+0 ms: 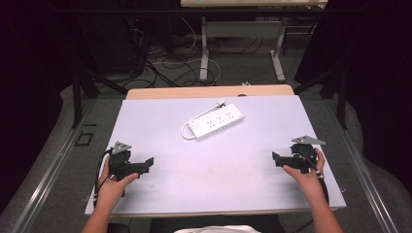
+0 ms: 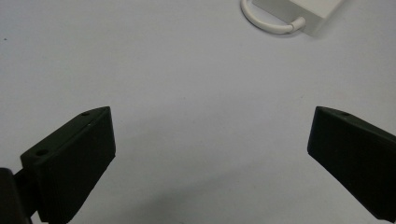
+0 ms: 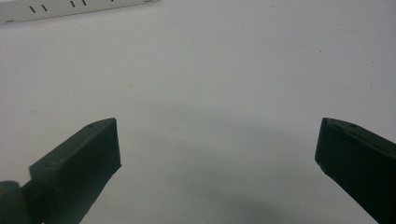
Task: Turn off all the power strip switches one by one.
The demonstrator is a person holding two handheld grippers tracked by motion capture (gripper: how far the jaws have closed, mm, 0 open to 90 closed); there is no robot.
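A white power strip (image 1: pixel 216 121) with its short white cable looped at its left end lies on the pale table (image 1: pixel 170 141), toward the back centre. Its cable loop (image 2: pixel 271 21) and corner show at the top of the left gripper view, and its socket edge (image 3: pixel 70 9) at the top left of the right gripper view. My left gripper (image 1: pixel 146 165) rests near the table's front left, held by a hand, its jaws wide apart over bare table (image 2: pixel 210 135). My right gripper (image 1: pixel 276 159) sits at the front right, also open with nothing between its jaws (image 3: pixel 215 144).
Beyond the table's far edge lie tangled cables (image 1: pixel 165 68) on the floor and the legs of another desk (image 1: pixel 204 53). Dark curtains stand on both sides. Metal rails (image 1: pixel 53 165) run along the floor beside the table.
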